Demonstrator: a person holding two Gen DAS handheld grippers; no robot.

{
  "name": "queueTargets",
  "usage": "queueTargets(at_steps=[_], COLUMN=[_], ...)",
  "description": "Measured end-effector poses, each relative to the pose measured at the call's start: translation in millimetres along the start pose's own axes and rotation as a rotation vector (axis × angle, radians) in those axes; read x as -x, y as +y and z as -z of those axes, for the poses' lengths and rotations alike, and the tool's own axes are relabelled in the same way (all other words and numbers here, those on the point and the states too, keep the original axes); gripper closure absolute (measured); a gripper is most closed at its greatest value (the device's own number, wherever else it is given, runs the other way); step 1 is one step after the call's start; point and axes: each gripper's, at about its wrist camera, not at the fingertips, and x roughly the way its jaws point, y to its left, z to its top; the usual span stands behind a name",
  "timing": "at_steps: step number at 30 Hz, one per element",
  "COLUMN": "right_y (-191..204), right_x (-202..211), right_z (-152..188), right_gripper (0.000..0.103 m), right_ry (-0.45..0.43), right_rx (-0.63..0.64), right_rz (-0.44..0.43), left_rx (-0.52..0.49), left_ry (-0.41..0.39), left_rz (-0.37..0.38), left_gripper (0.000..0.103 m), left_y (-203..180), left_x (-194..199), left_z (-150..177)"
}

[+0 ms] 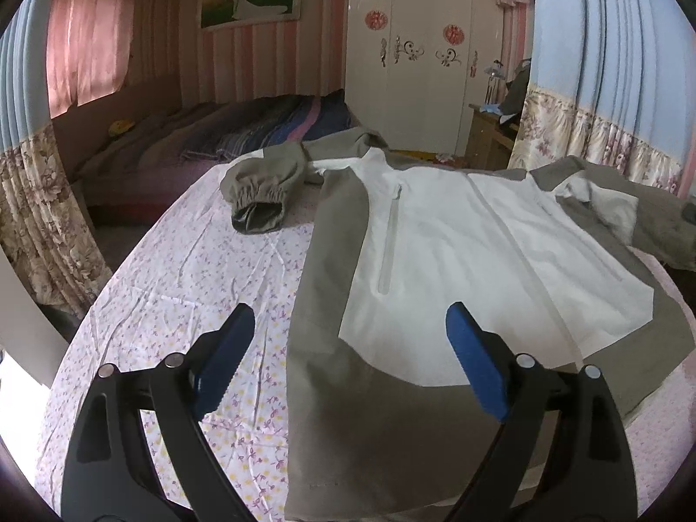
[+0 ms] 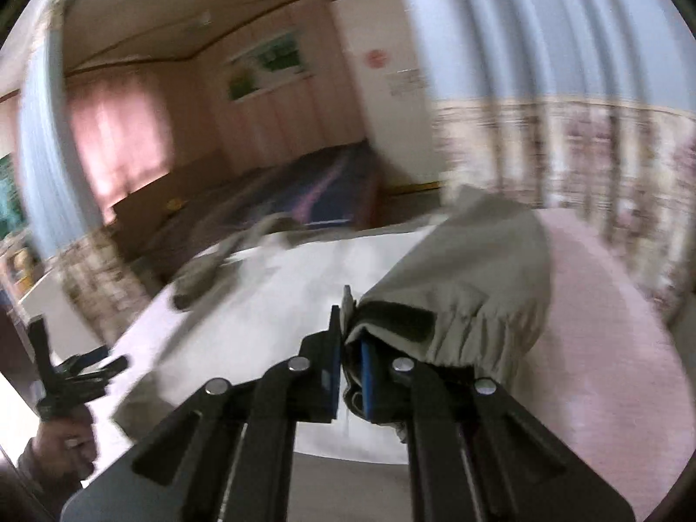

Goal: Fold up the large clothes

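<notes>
Cuff [image 2: 452, 326] (blurred) pinched by right hand-held gripper [image 2: 350, 374]; left hand-held gripper [image 1: 348, 361] spread.

Readable text: I find none.
Wardrobe [image 1: 417, 65] doors: two red round paper emblems [image 1: 376, 20], characters too small to read.

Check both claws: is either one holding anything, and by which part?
The right claw is shut on the jacket's sleeve cuff. The left claw is open over the jacket, holding nothing.
</notes>
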Motion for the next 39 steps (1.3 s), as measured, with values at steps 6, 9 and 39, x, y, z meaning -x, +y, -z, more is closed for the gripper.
queueTargets(at_steps=[6,9,39], right_y=[63,69,-119], right_x=[-55,-57,149], right_z=[24,35,63], right_gripper=[0.067,0.041,0.021], right_ry=[0.122,0.133,-0.053], right_rx=[0.093,0.102,-0.022], right_rz=[-0.042,-0.026,0.178], left_rx=[0.025,0.045,-0.212], left_ry=[-0.021,-0.018,0.047], left_rz=[-0.004,-0.006,0.315], left_gripper=[0.013,0.01,0.004], left_y=[11,15,-289], left_x=[11,15,27], left_z=[-2,1,41])
